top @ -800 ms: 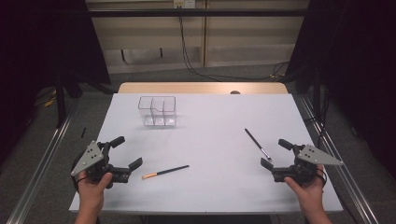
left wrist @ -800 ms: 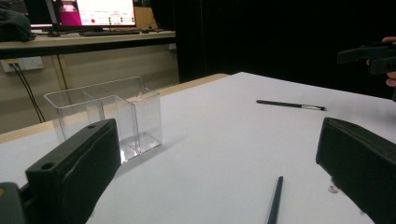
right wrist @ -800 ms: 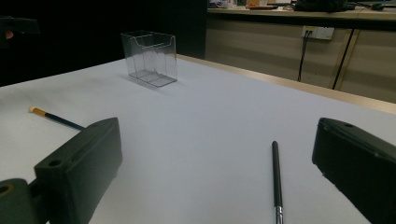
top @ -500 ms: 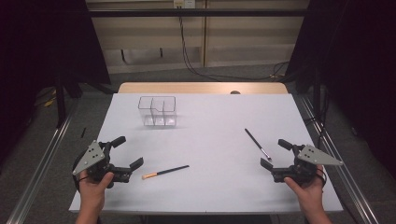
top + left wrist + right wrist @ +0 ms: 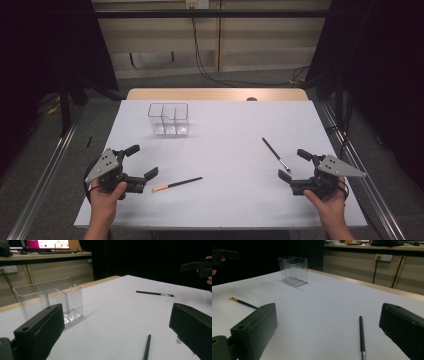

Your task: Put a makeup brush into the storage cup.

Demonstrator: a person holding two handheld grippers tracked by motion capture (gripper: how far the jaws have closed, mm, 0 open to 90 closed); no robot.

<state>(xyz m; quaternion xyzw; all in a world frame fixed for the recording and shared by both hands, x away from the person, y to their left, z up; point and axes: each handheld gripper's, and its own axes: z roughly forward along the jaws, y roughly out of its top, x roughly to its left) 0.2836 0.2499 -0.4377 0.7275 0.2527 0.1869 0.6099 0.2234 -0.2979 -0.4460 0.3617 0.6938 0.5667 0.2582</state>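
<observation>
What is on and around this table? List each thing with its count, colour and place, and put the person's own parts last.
Table: one, white top with a wooden far edge, centre.
Organizer box: one, clear, with compartments, far left of the table, upright.
Brush with orange end: one, dark handle, near left, lying flat by the left gripper.
Black brush: one, silver ferrule, right side, lying flat.
Cables: black, on the floor beyond the table.
Left gripper: one, black, jaws open, nothing between them.
Right gripper: one, black, jaws open, nothing between them.
</observation>
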